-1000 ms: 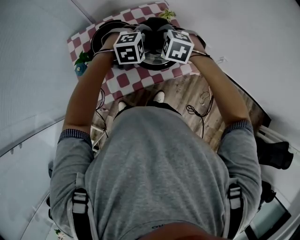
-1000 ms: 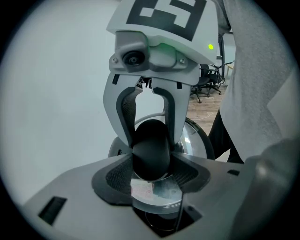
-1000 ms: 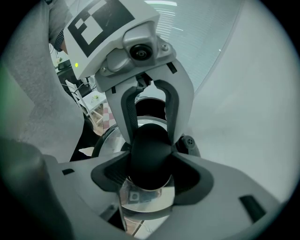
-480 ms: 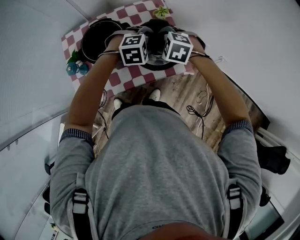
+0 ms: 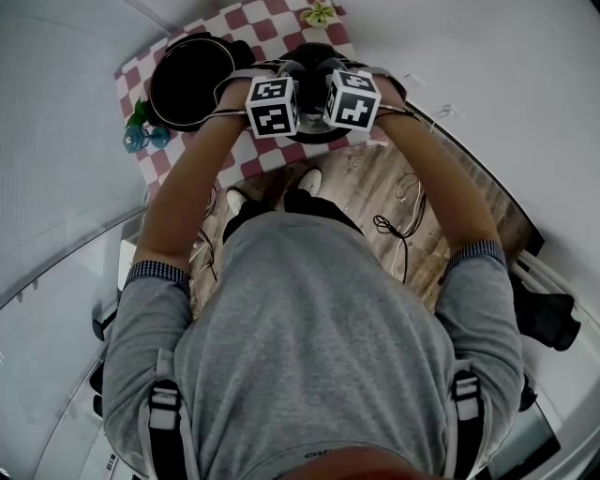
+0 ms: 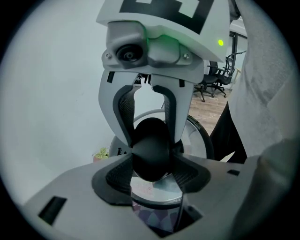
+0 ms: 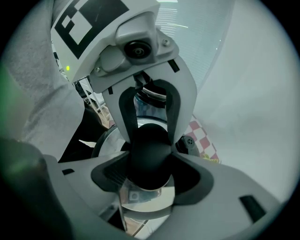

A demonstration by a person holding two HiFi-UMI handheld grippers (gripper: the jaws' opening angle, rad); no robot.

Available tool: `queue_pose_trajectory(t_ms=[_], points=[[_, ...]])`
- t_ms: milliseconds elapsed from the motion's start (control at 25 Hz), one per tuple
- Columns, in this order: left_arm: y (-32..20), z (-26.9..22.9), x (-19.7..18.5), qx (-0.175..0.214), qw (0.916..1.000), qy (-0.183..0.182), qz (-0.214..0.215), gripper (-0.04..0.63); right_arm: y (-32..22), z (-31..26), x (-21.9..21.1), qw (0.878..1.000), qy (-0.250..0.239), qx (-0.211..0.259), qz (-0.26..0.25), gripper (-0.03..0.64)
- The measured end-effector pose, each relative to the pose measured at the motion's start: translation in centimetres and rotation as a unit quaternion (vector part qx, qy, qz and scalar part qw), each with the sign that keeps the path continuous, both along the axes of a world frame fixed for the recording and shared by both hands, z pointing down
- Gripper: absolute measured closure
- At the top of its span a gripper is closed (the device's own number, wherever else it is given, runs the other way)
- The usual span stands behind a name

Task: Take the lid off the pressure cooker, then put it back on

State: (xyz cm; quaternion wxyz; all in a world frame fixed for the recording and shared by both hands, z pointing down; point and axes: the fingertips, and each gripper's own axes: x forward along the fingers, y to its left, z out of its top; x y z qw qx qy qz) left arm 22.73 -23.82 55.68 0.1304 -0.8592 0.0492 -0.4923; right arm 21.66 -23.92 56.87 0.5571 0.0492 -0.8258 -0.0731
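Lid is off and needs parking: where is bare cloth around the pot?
The left tongs and right tongs both clamp the lid knob. Bare checkered cloth lies along the near edge and between open pot and small plant. Crowded: blue planter corner.

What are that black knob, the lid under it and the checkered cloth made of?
Knob: matte black, likely plastic, going by its smooth, dull sheen.
Lid: polished metal around the knob, with mirror-like reflections. The rest is possibly glass, but that is unclear.
Cloth: red-and-white checks, probably fabric or vinyl. It is too small to tell.
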Motion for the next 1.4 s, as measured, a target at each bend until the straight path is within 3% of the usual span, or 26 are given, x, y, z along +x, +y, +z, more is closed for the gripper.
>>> queue_pose_trajectory(t_ms=[240,1400], points=[[0.0,3.7,0.2,-0.015,0.9997,-0.014,-0.01,0.322,0.3,3.7,0.3,1.0,0.009,-0.024,-0.009,0.331],[-0.7,14.2,0.4,-0.034,0.9979,-0.051,-0.023,0.321,-0.4,13.7,0.3,0.999,0.016,-0.029,-0.006,0.331]])
